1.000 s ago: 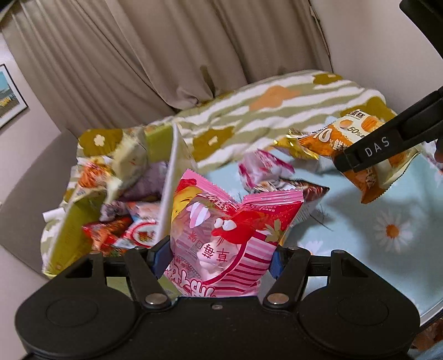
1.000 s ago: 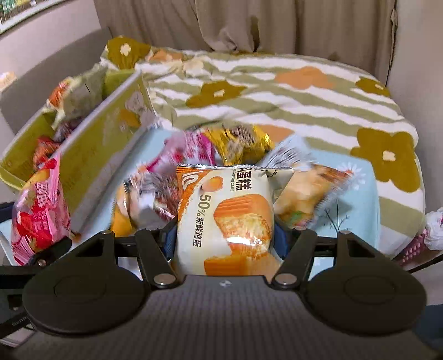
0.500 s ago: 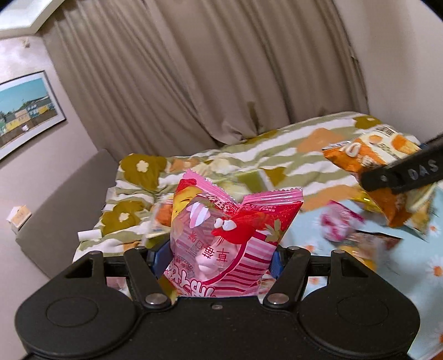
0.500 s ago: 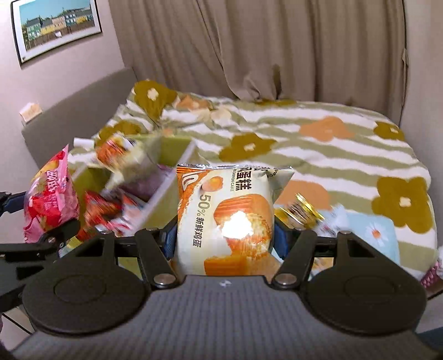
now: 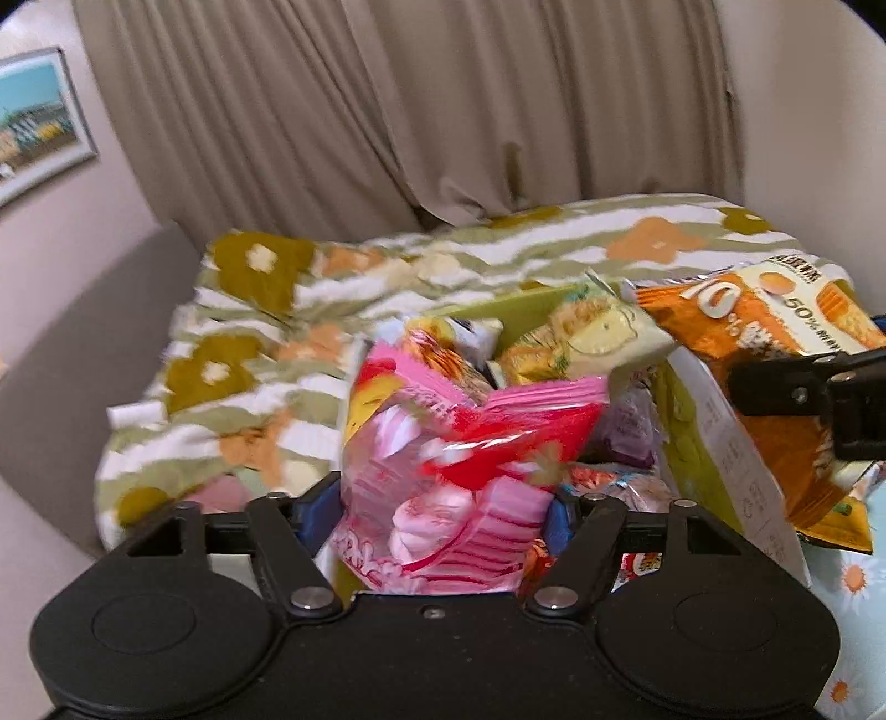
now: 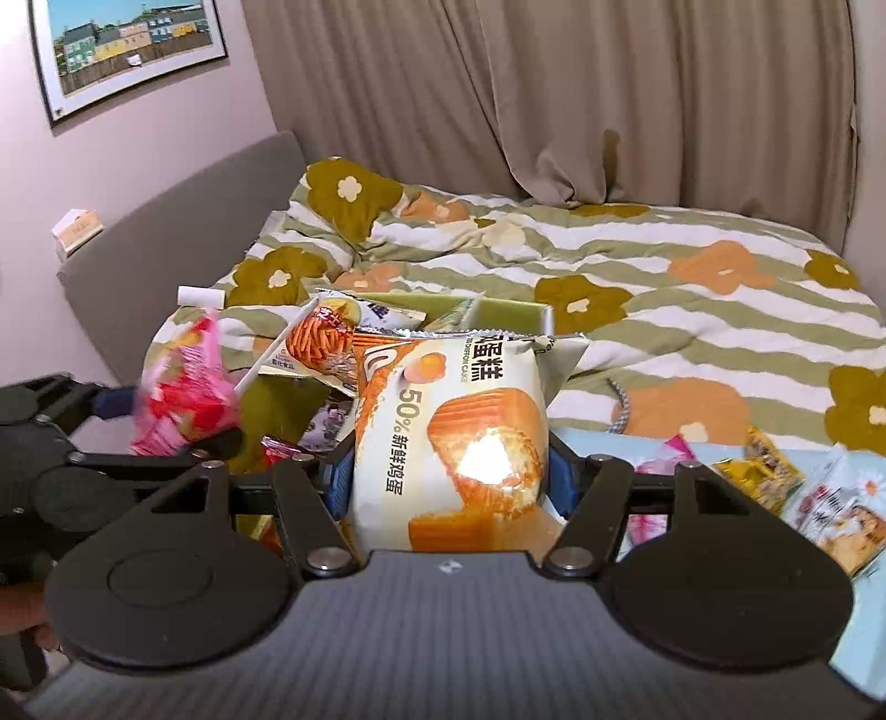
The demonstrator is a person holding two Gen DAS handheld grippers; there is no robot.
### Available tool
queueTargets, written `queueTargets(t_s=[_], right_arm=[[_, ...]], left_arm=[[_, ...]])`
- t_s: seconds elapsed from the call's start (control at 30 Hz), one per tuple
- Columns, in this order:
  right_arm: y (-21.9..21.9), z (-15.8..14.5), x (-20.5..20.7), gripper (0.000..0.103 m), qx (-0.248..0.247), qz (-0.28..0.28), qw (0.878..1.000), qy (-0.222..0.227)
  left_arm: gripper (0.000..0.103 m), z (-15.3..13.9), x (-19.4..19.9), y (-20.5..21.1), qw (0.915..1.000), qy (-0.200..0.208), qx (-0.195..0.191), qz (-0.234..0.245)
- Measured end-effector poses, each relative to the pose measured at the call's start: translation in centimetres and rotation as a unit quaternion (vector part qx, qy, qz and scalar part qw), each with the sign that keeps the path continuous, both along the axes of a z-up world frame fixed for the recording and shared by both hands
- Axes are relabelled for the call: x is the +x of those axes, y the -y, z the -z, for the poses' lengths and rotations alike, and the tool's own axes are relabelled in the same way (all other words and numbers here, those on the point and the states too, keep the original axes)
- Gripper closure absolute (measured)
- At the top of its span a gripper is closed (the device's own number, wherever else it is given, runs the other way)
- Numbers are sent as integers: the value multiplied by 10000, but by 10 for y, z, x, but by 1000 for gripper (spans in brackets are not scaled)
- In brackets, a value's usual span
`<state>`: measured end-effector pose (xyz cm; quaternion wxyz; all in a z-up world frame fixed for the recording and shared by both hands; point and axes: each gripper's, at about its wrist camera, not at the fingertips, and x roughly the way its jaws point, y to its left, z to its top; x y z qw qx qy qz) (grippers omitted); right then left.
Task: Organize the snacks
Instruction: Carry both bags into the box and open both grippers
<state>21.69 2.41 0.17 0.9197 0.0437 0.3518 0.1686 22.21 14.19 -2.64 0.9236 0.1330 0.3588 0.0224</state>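
Observation:
My left gripper [image 5: 443, 504] is shut on a pink and red snack bag [image 5: 459, 471] and holds it over the green box [image 5: 698, 443] full of snacks. My right gripper [image 6: 448, 487] is shut on an orange and white cake packet [image 6: 459, 437] and holds it over the same green box [image 6: 509, 315]. The cake packet [image 5: 775, 354] shows at the right of the left wrist view. The pink bag [image 6: 185, 399] shows at the left of the right wrist view. Both packets hang in the air above the box.
Several loose snack packets [image 6: 775, 482] lie on a light blue daisy cloth [image 6: 598, 443] to the right of the box. A striped flower blanket [image 6: 609, 266] covers the sofa behind. Curtains and a framed picture [image 6: 127, 50] are on the wall.
Both grippers have swung left from the loose snacks on the blue cloth to above the green box, each carrying its packet. The left view is blurred from motion.

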Motion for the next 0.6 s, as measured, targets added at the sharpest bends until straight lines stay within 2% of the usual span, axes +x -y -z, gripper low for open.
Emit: queueTargets(t_s=[0.03,0.1,0.17,0.27,0.43,0.6], right_arm=[[-4,3,1,23,-7,71,10000,-39],[-11,7,3,23,-56,218,9997,-102],[-16,11,3,23,-117,353,9992,-156],[-19,16,2,23,-159,513,9983,-238],[-27,17,0,23,-242,513,9979,-317],[-38,15,-2,23,-85,305,9989,-341]], left_arm=[[7,4,3,-1,10000,-29,5,22],[0,8,4,-4,9999,22,145,81],[0,11,-2,-6,9994,96,221,265],[0,15,-11,-13,9989,52,70,462],[0,15,-28,-28,9986,40,-340,411],[0,6,-44,-39,9989,186,-332,260]])
